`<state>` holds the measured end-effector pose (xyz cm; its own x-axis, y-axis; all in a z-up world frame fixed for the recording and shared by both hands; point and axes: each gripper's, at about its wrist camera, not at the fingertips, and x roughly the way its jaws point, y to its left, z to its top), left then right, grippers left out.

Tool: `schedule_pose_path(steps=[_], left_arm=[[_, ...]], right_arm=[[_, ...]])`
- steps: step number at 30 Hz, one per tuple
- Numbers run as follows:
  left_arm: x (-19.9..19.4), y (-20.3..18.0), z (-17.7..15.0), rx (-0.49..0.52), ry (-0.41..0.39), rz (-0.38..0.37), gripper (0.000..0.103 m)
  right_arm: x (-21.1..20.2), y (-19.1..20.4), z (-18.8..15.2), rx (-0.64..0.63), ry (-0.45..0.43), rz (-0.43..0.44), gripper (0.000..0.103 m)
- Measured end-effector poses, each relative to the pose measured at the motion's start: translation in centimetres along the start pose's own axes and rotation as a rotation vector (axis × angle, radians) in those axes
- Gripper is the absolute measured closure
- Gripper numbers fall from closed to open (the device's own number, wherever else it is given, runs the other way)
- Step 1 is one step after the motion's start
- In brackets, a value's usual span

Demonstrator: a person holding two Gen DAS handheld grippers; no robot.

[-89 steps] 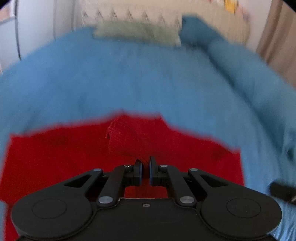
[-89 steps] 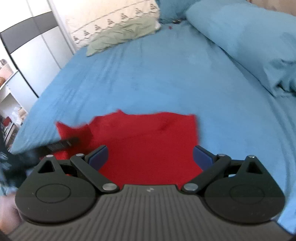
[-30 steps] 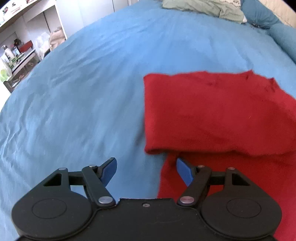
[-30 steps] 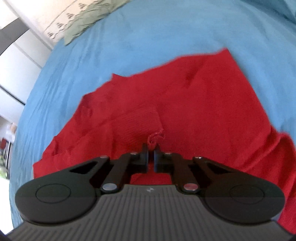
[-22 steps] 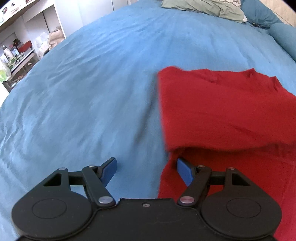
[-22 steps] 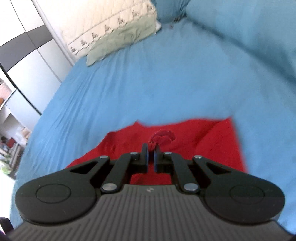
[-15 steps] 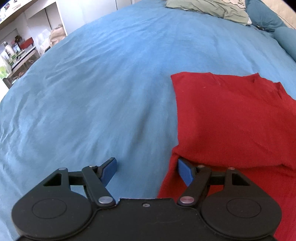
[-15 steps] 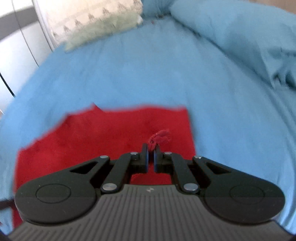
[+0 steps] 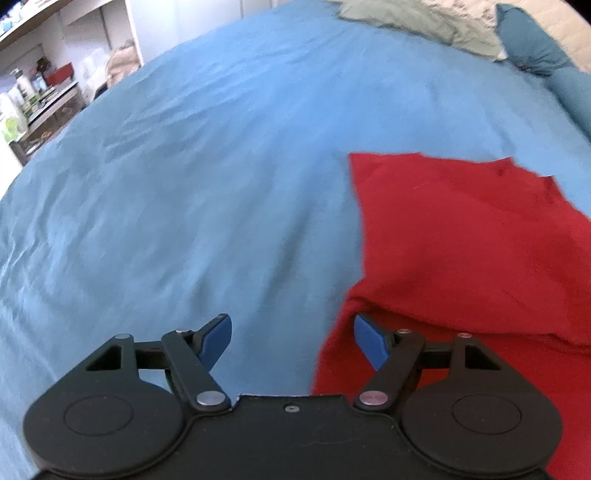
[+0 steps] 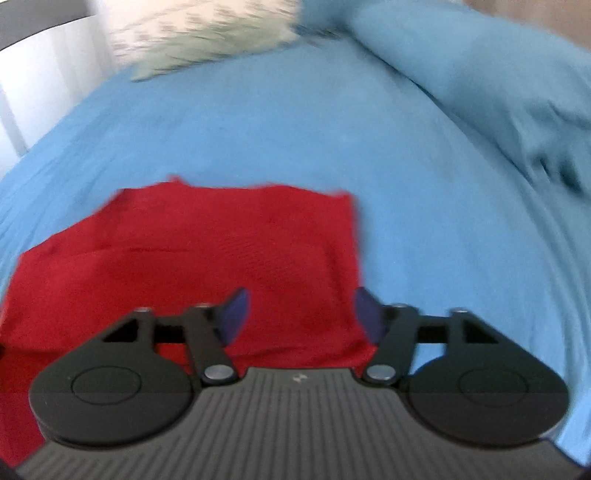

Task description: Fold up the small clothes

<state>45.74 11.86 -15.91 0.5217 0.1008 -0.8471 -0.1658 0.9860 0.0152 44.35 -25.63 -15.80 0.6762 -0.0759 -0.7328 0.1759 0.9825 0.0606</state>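
Since folded flap of red garment (image 10: 229, 251) is laid flat on bed (image 9: 207, 177), left hand-held gripper (image 9: 291, 341) and right hand-held gripper (image 10: 301, 314) are held released, nothing grasped.

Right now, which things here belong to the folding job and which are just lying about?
Job:
red garment, part-folded on the blue bedsheet
left gripper, open
right gripper, open

Lying about:
green pillow
blue pillow
shelf clutter

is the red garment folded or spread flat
Folded: the red garment has an upper layer doubled over a lower one, its edge showing near the left hand-held gripper.
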Motion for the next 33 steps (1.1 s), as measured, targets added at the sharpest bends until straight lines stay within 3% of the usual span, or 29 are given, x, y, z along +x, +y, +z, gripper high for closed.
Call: schedule_pose_path(steps=[3, 6, 9, 11, 14, 17, 21, 26, 33], left_arm=[[-0.8, -0.6, -0.3, 0.03, -0.018, -0.009, 0.025], [-1.1, -0.9, -0.8, 0.045, -0.013, -0.014, 0.025], [-1.8, -0.6, -1.1, 0.051, -0.01, -0.027, 0.025], [-3.2, -0.3, -1.2, 0.082, -0.026, -0.048, 0.025], [-6.8, 0.2, -1.6, 0.155, -0.064, -0.058, 0.025], [-10.4, 1.5, -2.8, 0.185, -0.062, -0.102, 0.024], [-13.4, 3.0, -6.1, 0.177, 0.048, -0.147, 0.024], [-14.4, 4.2, -11.8, 0.162, 0.209, -0.18, 0.026], [-13.6, 4.2, -18.3, 0.166, 0.334, -0.176, 0.047]], right_arm=[[1.4, 1.3, -0.2, -0.052, 0.038, 0.082, 0.014], [4.6, 0.6, -1.2, 0.01, 0.138, 0.096, 0.014], [4.7, 0.3, -1.5, 0.011, 0.128, 0.107, 0.014], [3.3, 0.0, -1.0, 0.009, 0.112, 0.127, 0.014], [-1.6, -1.0, -0.5, -0.026, 0.036, 0.168, 0.014], [-6.8, -2.1, -0.7, -0.064, 0.027, 0.2, 0.014], [-12.6, -3.4, -3.1, -0.064, 0.1, 0.176, 0.013], [-15.8, -4.5, -9.7, -0.003, 0.291, 0.105, 0.016], [-17.0, -5.1, -16.8, 0.051, 0.432, 0.011, 0.02]])
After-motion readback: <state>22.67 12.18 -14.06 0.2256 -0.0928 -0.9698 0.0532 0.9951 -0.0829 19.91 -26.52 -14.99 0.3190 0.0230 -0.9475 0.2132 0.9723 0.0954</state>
